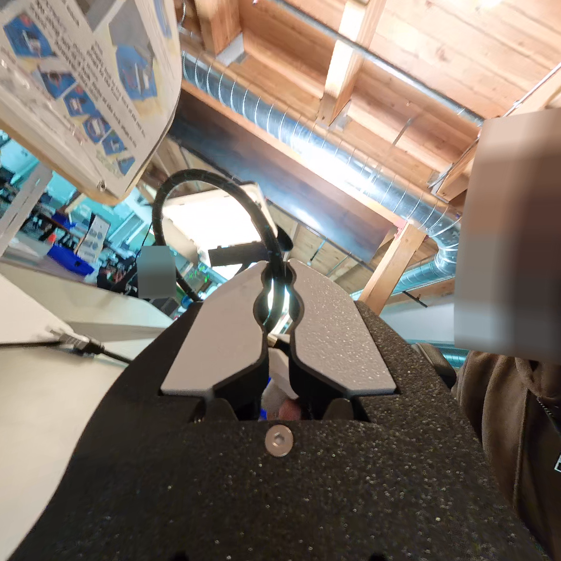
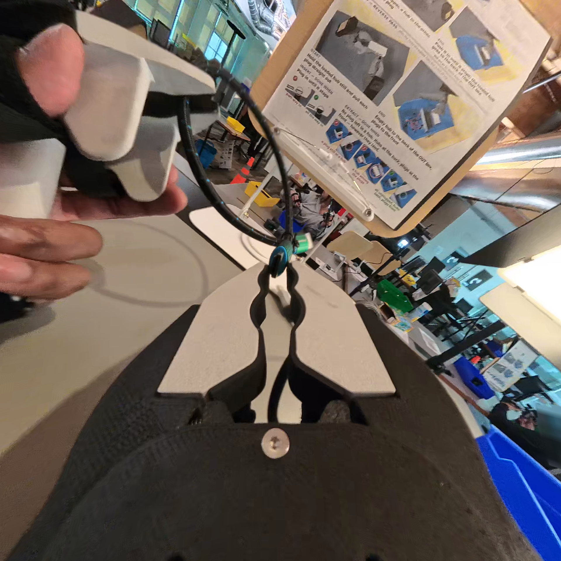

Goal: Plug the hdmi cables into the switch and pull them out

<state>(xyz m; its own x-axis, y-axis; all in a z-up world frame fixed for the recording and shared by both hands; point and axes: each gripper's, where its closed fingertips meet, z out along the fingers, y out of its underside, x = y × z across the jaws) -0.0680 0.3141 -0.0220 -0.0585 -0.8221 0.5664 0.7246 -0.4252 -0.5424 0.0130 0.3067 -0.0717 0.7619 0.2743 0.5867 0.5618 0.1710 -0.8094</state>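
black braided cable with small blue flecks is what both my grippers have. it loops through the air between them, well above the pale table.

my left gripper is pinched narrow on the cable, which runs through the scalloped slot between its grey fingers and arcs up and over to the left. how hard the pads press i cannot make out, because bright glare fills the slot behind the cable.

my right gripper is nearly closed at its tips around the teal plug end of the same cable. the plug sits right at the fingertips, and a small green and white tag hangs just beside it. whether both pads truly bite on the plug is hard to judge, since it is small and a little blurred.

in the right wrist view the left gripper shows at upper left, held by a hand whose lower fingers are smeared by motion. behind the cable hangs a printed instruction board, cut off at the top. a blue bin is clipped by the lower right corner.

in the left wrist view a wooden ceiling and a silver duct fill the background.
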